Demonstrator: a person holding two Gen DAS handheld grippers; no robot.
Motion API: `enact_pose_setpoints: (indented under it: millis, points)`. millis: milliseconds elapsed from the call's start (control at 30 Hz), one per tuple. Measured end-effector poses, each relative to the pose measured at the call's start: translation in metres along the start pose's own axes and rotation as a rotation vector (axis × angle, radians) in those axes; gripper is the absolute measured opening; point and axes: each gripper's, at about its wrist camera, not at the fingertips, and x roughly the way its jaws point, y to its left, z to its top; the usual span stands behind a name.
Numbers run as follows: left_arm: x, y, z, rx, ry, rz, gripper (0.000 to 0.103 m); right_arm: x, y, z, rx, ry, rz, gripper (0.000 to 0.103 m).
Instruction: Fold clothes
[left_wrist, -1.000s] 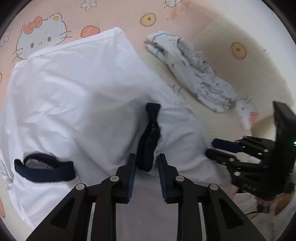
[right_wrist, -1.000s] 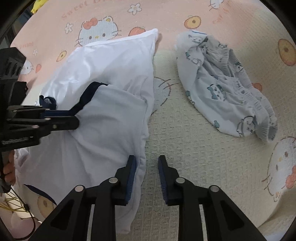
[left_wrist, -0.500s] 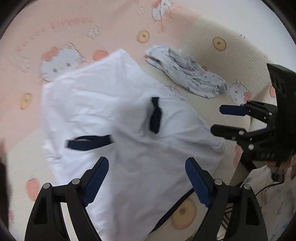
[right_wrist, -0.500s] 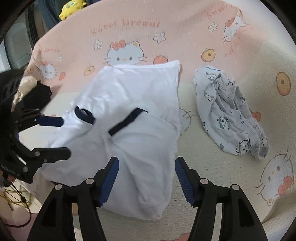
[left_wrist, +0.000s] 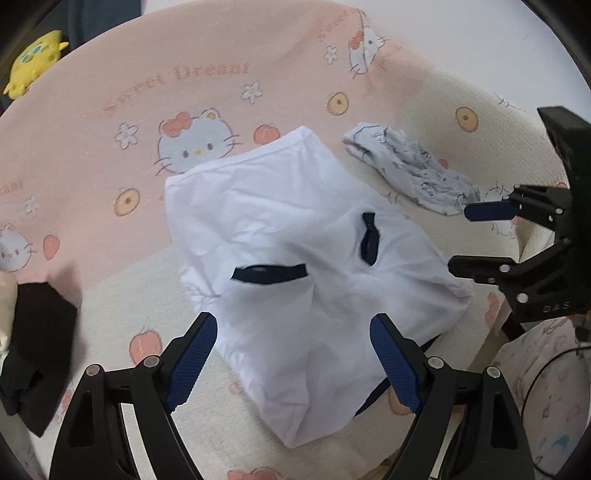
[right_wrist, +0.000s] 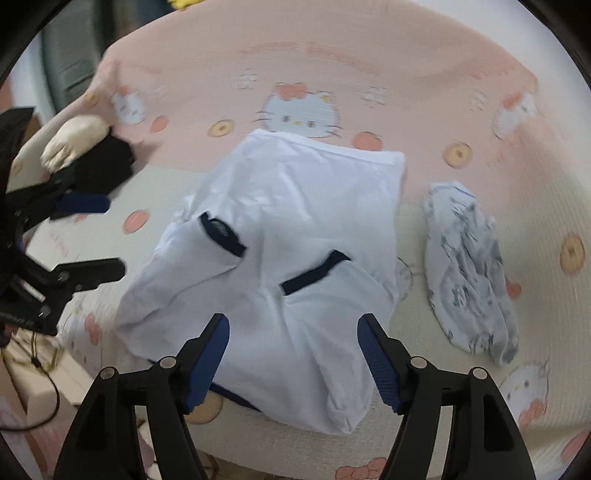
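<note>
A white shirt (left_wrist: 288, 221) (right_wrist: 295, 206) with navy trim lies spread on the cartoon-cat blanket (left_wrist: 221, 92). Both sleeves are folded inward over its body, and their navy cuffs (left_wrist: 269, 274) (left_wrist: 369, 240) show on top. My left gripper (left_wrist: 291, 332) hangs open above the shirt's near part with nothing between its fingers. My right gripper (right_wrist: 293, 328) also hovers above the shirt, its jaws opening and empty. Each gripper shows in the other's view: the right gripper (left_wrist: 461, 238) at the shirt's right side, the left gripper (right_wrist: 112, 236) at its left side.
A crumpled patterned garment (left_wrist: 410, 173) (right_wrist: 465, 273) lies right of the shirt. A black garment (left_wrist: 37, 339) (right_wrist: 107, 162) and a cream cloth (right_wrist: 74, 136) sit at the left. A yellow plush toy (left_wrist: 33, 55) is far left. Cables (left_wrist: 535, 373) hang past the blanket's near edge.
Both grippers went from nearly shut at the shirt to wide open, let the fabric go, and rose and pulled back. The shirt stays down with both sleeves folded in.
</note>
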Motion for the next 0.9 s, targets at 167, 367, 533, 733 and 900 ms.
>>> enact_pose_setpoints:
  millis: [167,367,533,733,900]
  points:
    - [0.005,0.010,-0.018,-0.006,0.044,0.015,0.084,0.006,0.017,-0.001,-0.105,0.040,0.001,0.071]
    - [0.014,0.035,-0.037,-0.093,0.087,0.004,0.084,0.022,0.020,-0.001,-0.096,0.116,0.023,0.071]
    - [0.033,0.054,-0.037,-0.134,0.114,-0.033,0.084,0.042,0.019,0.006,-0.073,0.172,0.026,0.071]
    - [0.066,0.102,-0.018,-0.236,0.118,-0.061,0.084,0.068,-0.014,0.027,0.025,0.215,0.056,0.071]
    - [0.096,0.141,-0.001,-0.364,0.112,-0.108,0.084,0.094,-0.052,0.054,0.062,0.226,0.047,0.071]
